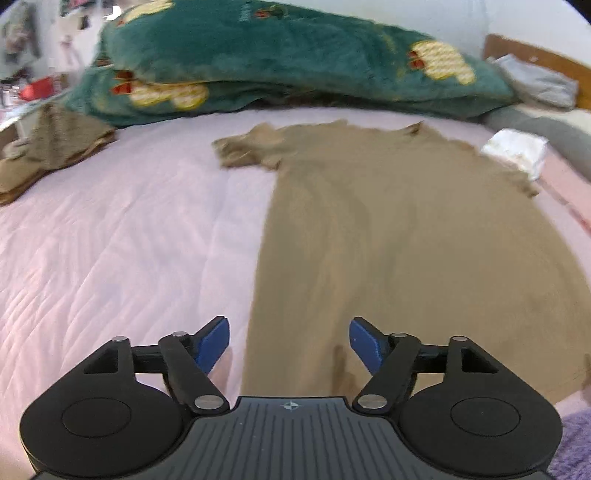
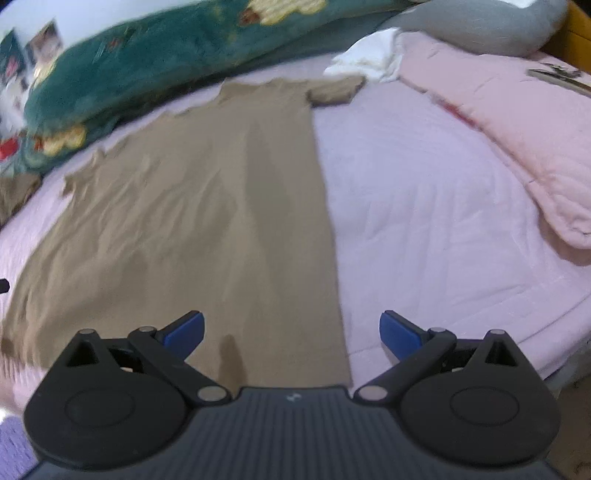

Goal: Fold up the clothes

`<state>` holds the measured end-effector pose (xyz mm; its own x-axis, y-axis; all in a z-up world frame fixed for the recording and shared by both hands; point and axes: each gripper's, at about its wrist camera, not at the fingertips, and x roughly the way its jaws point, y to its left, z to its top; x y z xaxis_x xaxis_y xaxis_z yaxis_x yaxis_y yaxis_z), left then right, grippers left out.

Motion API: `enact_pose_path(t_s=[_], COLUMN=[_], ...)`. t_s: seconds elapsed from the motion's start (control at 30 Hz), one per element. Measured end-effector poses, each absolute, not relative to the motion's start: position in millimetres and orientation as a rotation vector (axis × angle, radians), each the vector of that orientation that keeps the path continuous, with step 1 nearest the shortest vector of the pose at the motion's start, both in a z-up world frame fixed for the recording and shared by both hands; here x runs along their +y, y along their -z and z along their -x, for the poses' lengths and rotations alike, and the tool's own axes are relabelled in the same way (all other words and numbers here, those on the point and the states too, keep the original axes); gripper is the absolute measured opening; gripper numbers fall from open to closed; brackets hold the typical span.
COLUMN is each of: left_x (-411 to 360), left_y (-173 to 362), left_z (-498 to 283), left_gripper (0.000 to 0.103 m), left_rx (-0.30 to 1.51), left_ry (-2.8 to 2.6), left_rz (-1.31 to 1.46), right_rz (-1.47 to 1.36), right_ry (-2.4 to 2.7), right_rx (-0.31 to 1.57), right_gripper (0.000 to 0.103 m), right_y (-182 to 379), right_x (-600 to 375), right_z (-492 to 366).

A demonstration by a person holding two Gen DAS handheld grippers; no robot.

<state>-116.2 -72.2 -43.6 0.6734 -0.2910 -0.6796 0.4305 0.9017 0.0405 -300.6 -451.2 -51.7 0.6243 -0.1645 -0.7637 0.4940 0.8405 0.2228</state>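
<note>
A tan short-sleeved T-shirt [image 1: 399,236] lies flat on the pink bedspread [image 1: 129,240], collar toward the pillow, both sleeves spread out. My left gripper [image 1: 289,341] hovers open over the shirt's near left hem, blue pads apart and nothing between them. In the right wrist view the same T-shirt [image 2: 207,206] stretches away from me on the bedspread [image 2: 424,206]. My right gripper [image 2: 291,332] is open wide above the shirt's near right hem, with nothing in its jaws.
A green patterned pillow [image 1: 277,55] lies across the far side of the bed. Folded tan clothes [image 1: 44,147] sit at the left. A white cloth [image 2: 373,55], a grey cushion [image 2: 480,26] and a folded pink quilt [image 2: 517,129] lie to the right.
</note>
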Motion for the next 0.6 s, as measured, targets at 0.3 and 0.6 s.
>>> enact_pose_path(t_s=[0.3, 0.6], left_x=[-88, -49], left_y=[77, 90], left_z=[115, 146], left_gripper=[0.103, 0.103], left_rx=[0.834, 0.715], left_ry=[0.278, 0.376], left_rz=[-0.348, -0.212], right_rz=[-0.421, -0.403], right_ry=[0.357, 0.401], right_rx=[0.827, 0.812], right_gripper=[0.103, 0.103], right_y=[67, 69], right_x=[-449, -435], right_z=[301, 304])
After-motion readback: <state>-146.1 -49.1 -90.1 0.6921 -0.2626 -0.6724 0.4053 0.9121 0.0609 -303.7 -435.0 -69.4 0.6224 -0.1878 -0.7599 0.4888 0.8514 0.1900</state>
